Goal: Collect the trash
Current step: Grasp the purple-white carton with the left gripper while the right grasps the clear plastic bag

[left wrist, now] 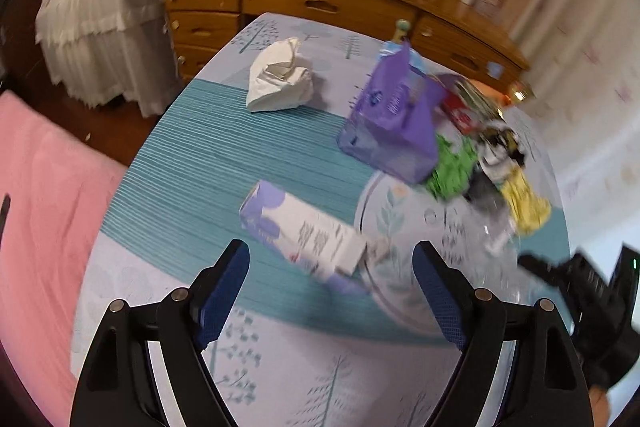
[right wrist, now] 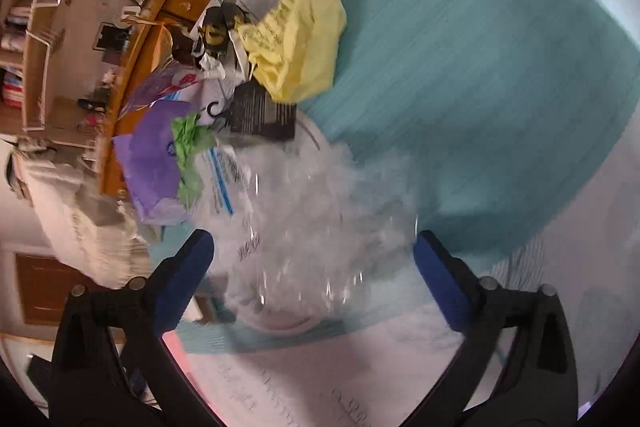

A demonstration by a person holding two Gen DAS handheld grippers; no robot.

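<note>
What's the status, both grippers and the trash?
Left gripper open, empty, over the white-and-purple carton. Right gripper open, empty, above the clear plastic bag. Crumpled yellow paper and green paper uncollected. Nothing blocking.

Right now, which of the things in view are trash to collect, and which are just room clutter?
Trash on the table:
white crumpled bag
purple bag
white-and-purple carton
green paper
yellow paper
clear plastic bag

Just lying about:
wooden dresser
pink bedding
</note>
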